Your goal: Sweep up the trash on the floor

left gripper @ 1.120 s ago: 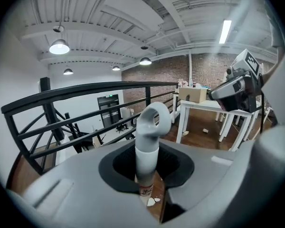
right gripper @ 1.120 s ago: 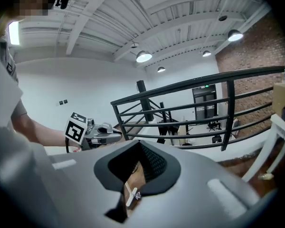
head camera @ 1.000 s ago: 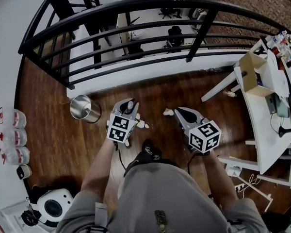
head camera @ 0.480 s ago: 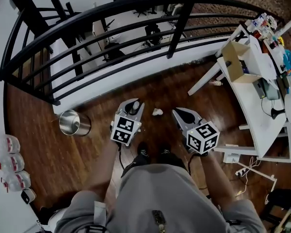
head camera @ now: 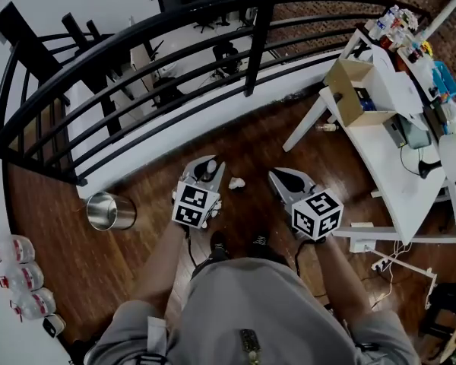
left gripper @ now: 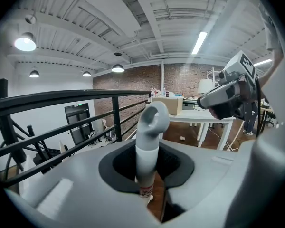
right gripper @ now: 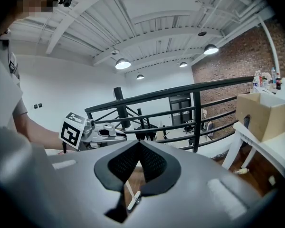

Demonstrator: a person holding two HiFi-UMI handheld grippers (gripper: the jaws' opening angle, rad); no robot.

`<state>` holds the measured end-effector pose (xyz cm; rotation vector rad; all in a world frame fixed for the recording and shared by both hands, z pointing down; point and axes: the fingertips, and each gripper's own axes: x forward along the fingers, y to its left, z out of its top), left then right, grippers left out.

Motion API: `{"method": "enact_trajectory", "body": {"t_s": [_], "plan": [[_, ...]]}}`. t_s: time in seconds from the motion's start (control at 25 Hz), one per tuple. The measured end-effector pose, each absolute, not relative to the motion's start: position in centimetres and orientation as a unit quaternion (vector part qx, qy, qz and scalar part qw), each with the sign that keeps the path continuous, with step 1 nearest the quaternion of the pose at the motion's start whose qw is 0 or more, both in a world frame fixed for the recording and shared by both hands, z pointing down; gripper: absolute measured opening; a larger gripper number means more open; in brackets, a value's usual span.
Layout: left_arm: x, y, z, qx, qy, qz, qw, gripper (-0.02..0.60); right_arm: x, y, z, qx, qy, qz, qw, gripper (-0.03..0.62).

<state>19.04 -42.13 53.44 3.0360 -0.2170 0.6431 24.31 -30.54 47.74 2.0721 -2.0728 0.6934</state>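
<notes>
My left gripper (head camera: 200, 175) (left gripper: 147, 175) is shut on a grey-white handle (left gripper: 151, 127) with a hanging loop at its top; the handle stands upright between the jaws and its lower end is hidden. My right gripper (head camera: 283, 178) (right gripper: 138, 148) has its pads together, and a thin white rod (right gripper: 131, 197) runs down through the gap below them. What that rod belongs to is hidden. A crumpled white scrap of trash (head camera: 236, 182) lies on the dark wood floor between the two grippers. Another small scrap (head camera: 329, 127) lies by the white table's leg.
A black railing (head camera: 175, 59) curves across ahead, with a drop to a lower floor behind it. A steel bin (head camera: 110, 211) stands at the left. A white table (head camera: 399, 173) with a cardboard box (head camera: 355, 90) and clutter fills the right. Cables and a power strip (head camera: 384, 265) lie under it.
The person has stepped toward the table with both grippers. The bin, the railing and the white scrap have slid left in the head view, and the table looms nearer. Both grips are unchanged.
</notes>
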Motion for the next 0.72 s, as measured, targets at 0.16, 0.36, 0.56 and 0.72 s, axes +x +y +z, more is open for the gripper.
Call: {"method": "enact_trajectory", "body": {"t_s": [0.16,0.36,0.56,0.72], "plan": [[21.5,-41.0,53.3,0.976,-0.057,0.208,0.014,0.064,26.4,-29.1,48.1,0.694,-0.678,0.234,0.059,0.000],[22.6,-41.0,53.1,0.974,-0.061,0.216,0.015,0.064,28.1,-27.7,48.4,0.699,-0.670,0.243,0.053,0.000],[22.2,-41.2,52.6,0.972,-0.075,0.224,0.009,0.064,28.7,-27.4,48.8,0.693,-0.677,0.244,0.044,0.000],[21.3,-41.3,51.2,0.971,-0.083,0.222,0.003,0.064,28.1,-28.2,48.5,0.682,-0.690,0.238,0.037,0.000]]}}
